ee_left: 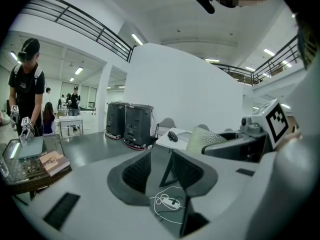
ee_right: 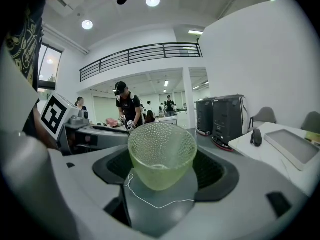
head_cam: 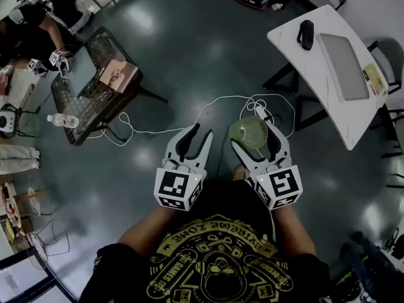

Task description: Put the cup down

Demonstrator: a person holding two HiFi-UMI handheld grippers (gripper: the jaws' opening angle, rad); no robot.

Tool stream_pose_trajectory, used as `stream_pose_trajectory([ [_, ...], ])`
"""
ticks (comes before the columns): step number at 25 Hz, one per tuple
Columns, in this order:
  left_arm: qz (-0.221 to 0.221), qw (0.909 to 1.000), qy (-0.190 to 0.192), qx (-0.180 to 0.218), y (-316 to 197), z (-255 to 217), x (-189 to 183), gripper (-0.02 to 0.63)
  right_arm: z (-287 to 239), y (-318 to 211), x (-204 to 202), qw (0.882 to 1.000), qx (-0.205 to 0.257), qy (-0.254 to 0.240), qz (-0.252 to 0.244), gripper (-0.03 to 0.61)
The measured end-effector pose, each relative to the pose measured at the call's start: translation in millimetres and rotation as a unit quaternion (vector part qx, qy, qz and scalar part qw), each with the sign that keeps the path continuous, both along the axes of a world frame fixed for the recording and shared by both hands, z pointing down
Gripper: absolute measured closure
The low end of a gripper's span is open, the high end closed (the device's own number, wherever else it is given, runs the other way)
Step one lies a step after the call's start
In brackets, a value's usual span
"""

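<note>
Right tool (head_cam: 250,135) was seen pinched on a green dimpled cup (ee_right: 161,156), which was held in the air above the grey floor (head_cam: 189,55), over a white cable (head_cam: 214,101). The left tool (head_cam: 197,136) was held just beside it, jaws spread and empty. A white counter (head_cam: 312,68) was seen well apart, to the right.
</note>
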State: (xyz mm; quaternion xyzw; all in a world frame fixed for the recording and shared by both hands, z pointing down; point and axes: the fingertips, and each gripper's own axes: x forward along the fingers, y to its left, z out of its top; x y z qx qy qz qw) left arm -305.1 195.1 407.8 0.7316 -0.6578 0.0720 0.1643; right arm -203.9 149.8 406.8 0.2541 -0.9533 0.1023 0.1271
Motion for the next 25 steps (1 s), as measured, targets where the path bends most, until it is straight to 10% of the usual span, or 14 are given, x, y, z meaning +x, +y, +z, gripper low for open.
stream_pose_trajectory([
  [25,0.096,0.9952,-0.014,0.008,-85.6,-13.4,184.9,0.472,-10.9,-64.6,192.6,0.995,0.019,-0.017,0.097,0.199],
])
